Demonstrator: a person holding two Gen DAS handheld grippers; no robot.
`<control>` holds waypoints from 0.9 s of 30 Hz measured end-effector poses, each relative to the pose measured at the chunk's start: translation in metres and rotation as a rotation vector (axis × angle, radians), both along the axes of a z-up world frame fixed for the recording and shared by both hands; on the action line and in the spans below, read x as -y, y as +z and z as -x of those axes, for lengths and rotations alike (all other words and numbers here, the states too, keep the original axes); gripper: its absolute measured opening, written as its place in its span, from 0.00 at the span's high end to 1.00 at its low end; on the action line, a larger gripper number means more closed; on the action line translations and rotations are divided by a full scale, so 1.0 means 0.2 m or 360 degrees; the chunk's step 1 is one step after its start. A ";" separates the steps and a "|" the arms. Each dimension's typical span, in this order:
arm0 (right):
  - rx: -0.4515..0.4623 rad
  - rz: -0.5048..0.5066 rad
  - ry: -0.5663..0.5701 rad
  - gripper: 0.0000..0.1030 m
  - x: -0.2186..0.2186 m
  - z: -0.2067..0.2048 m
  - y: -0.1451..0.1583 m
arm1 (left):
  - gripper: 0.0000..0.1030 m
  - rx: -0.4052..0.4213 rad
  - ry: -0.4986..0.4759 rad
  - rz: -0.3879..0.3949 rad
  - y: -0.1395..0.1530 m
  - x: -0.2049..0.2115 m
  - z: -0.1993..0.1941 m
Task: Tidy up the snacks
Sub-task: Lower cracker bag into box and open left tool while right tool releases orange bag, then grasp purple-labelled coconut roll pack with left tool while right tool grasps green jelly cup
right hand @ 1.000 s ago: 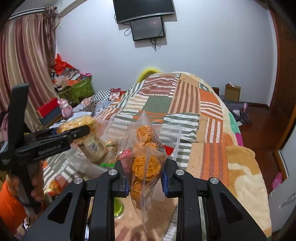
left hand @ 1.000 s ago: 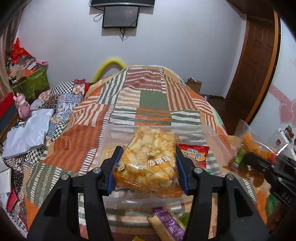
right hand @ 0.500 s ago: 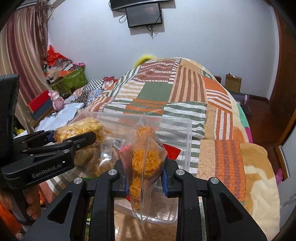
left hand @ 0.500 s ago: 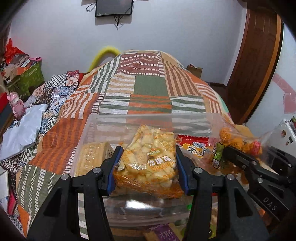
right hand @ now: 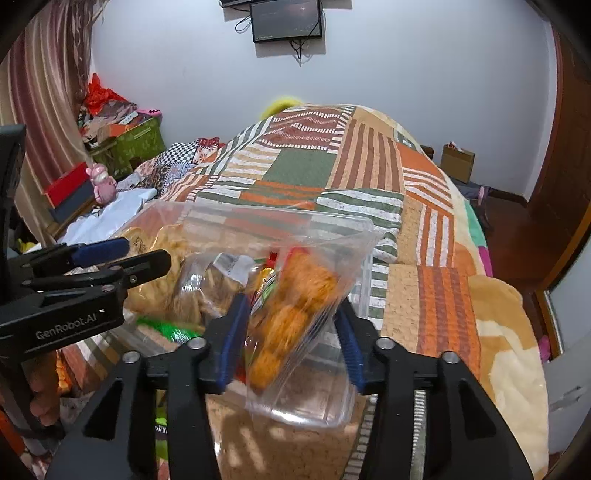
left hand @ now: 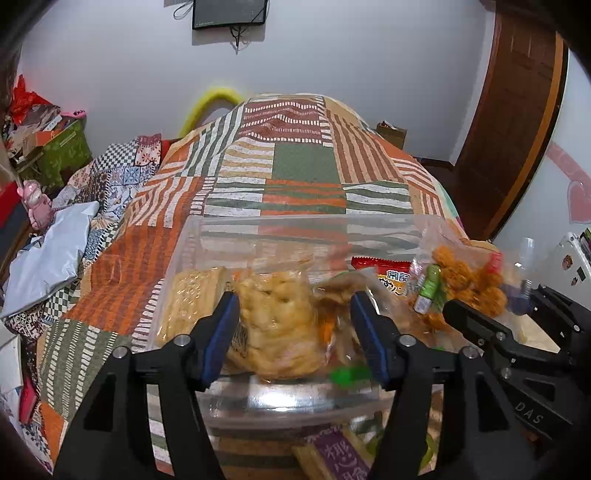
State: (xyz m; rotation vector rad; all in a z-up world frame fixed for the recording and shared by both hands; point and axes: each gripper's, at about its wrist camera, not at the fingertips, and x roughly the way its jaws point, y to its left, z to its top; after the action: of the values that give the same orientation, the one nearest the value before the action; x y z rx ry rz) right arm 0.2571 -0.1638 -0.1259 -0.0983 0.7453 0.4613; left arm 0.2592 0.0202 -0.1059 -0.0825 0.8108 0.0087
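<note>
A: Bedroom, white wall, dark screen mounted high; patchwork quilt spread across the bed, serving as the work surface.

B: Next down in size?

A: Clear plastic bin on the quilt near the front edge, already holding a pale cracker pack at its left side and a red packet toward the back right.

B: And the two snacks in hand?

A: Yellow puffed-snack bag dropping between the blue pads of the left gripper, blurred, over the bin's middle. Orange snack bag tilting between the pads of the right gripper, over the bin's right end.

B: Claws clenched or released?

A: Both jaws opening, a bag between each pair; pads seemingly clear of the wrappers, so released rather than gripping.

B: Best way to finish the drop?

A: Probably hold both hands level above the rim, widen fully, wait for each bag to settle inside. Then lift straight up and back, avoiding the thin bin wall and the other gripper alongside. Worth watching the orange bag: close to the right wall, possibly catching the rim.
</note>
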 end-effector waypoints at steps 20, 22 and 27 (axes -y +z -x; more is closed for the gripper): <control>0.0175 -0.0055 0.0054 0.31 0.06 0.30 0.20 | 0.17 0.0128 -0.0011 -0.0052 0.21 -0.06 0.41; 0.0193 -0.0048 0.0074 0.30 0.05 0.34 0.20 | 0.15 0.0121 -0.0002 -0.0048 0.21 -0.07 0.44; 0.0173 -0.0016 0.0122 0.29 0.00 0.38 0.15 | 0.15 0.0079 -0.0013 -0.0063 0.17 -0.08 0.49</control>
State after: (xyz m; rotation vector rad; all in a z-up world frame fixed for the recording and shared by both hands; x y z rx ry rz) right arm 0.1810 -0.1648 -0.0955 -0.1420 0.6341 0.5282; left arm 0.1613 0.0357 -0.0721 -0.0419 0.7610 0.0152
